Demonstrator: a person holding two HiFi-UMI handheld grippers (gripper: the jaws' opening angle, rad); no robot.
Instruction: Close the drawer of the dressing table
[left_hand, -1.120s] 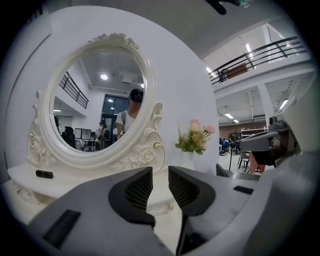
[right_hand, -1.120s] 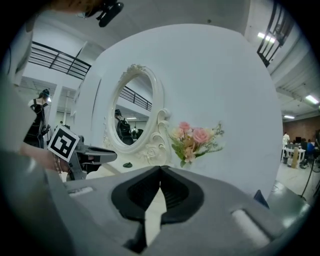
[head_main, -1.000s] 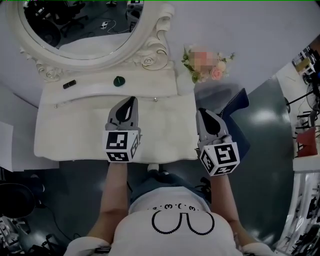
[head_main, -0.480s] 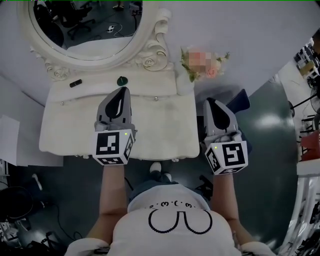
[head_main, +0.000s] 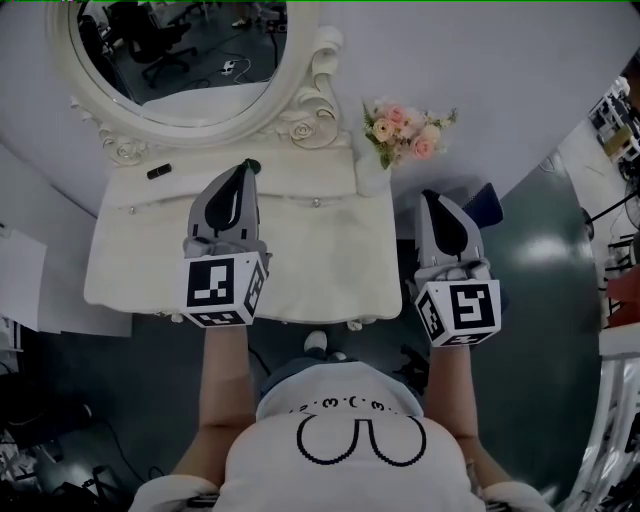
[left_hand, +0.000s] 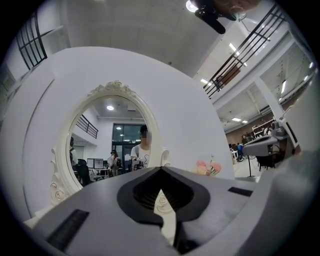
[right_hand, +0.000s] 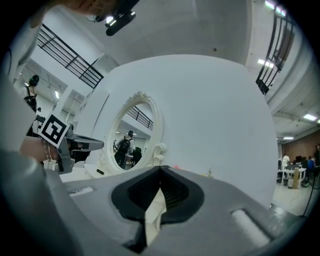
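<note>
The white dressing table (head_main: 330, 260) stands below me, its oval mirror (head_main: 185, 50) at the back. A seam with two small knobs (head_main: 316, 202) runs across the table. Whether the drawer stands open I cannot tell from above. My left gripper (head_main: 243, 172) hovers over the table's middle, pointing at the mirror, shut and empty. My right gripper (head_main: 436, 200) hangs just past the table's right edge, also shut with nothing in it. In the left gripper view the closed tips (left_hand: 161, 169) point at the mirror (left_hand: 115, 145). The right gripper (right_hand: 161, 169) points level towards the white wall.
A bunch of pink flowers (head_main: 405, 130) stands at the table's back right corner. A small dark object (head_main: 160, 172) lies on the top near the mirror. A blue seat (head_main: 492, 205) is on the floor to the right. White furniture (head_main: 620, 150) lines the far right.
Both grippers have risen and now point more level, their tips nearer the mirror in the head view. Neither has opened.
</note>
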